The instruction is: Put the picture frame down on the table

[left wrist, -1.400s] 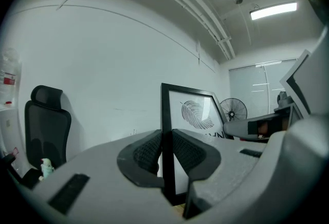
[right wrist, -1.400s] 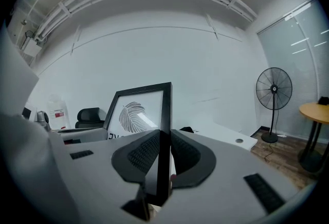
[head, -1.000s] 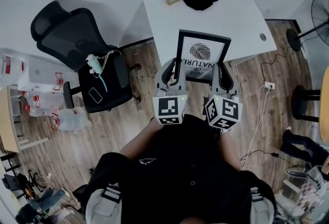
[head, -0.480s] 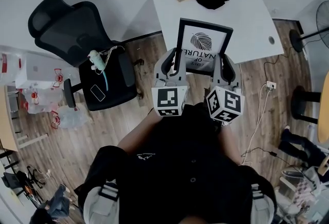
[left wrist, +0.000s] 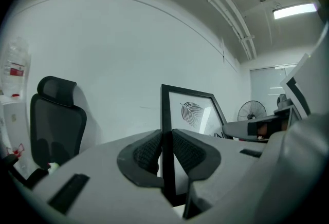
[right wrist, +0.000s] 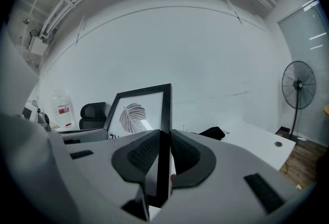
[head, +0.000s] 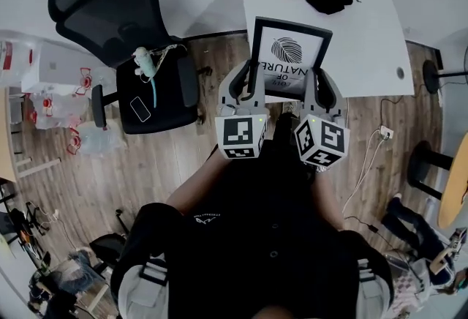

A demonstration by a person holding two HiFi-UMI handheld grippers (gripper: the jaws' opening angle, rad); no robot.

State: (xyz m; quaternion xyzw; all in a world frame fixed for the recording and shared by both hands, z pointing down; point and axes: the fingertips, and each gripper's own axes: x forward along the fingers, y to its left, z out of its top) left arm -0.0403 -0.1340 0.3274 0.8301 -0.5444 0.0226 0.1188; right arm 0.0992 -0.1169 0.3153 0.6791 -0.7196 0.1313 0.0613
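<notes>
Off to the left, the head view takes in a black office chair [head: 110, 14] with a phone [head: 137, 110] lying on its seat, standing on the wooden floor [head: 175, 164]. The left gripper view catches only that chair's backrest against the white wall, but it gives what the head view cannot: a close look at the left tool [head: 247, 83]. Its ribbed pads [left wrist: 146, 153] are pressed together on the left edge of the picture frame [head: 291, 54], with no gap showing on either side of the black moulding.

The frame stands upright between the two tools, its leaf print facing the person. From above it sits over the near left corner of the white bench [head: 369, 39]. Its bottom edge is hidden behind the tools, so I cannot tell whether it touches the bench top.

The right tool [head: 316, 89] is clamped the same way on the frame's right edge. The right gripper view shows its pads [right wrist: 182, 153] tight against the moulding.

Only that view looks along the bench at table height, with a black cloth [right wrist: 213, 132] lying just past the frame. Further right a standing fan [right wrist: 298, 87] stands on the floor, well apart from the bench.
</notes>
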